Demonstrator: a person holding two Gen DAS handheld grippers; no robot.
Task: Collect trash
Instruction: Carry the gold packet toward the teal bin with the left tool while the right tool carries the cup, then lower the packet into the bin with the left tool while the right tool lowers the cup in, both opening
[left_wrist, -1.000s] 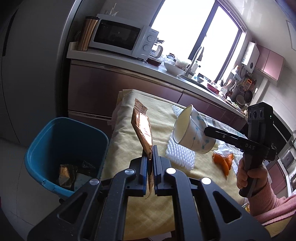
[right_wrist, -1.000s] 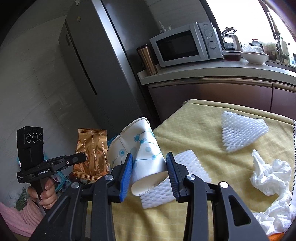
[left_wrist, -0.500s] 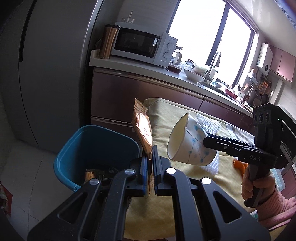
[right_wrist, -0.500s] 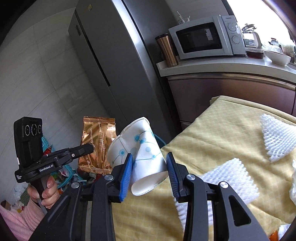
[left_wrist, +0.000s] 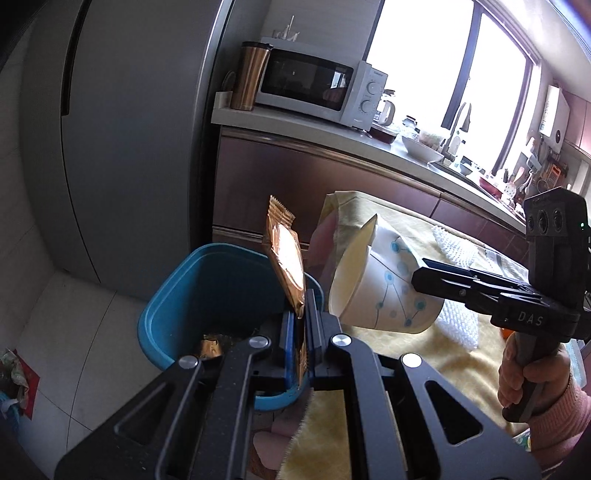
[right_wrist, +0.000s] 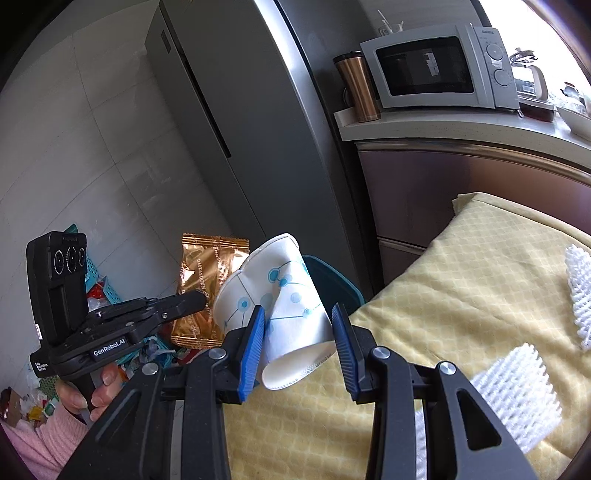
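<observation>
Two handheld grippers are hovering over a blue trash bin (left_wrist: 192, 295) beside a table draped in a yellow cloth (right_wrist: 480, 266). The left gripper (left_wrist: 300, 317) is clamping a copper-coloured snack wrapper (left_wrist: 286, 258) tightly between its closed fingers; the wrapper is standing upright above the bin's rim, at about twelve o'clock from the fingertips. The right gripper (right_wrist: 297, 328) is squeezing a crumpled white paper cup (right_wrist: 280, 295) with blue dots, its blue pads pressing both sides. In the left wrist view the cup is sitting at three o'clock from the wrapper, just beside it, near the bin's edge. White foam netting (right_wrist: 513, 384) is lying on the cloth at the right.
</observation>
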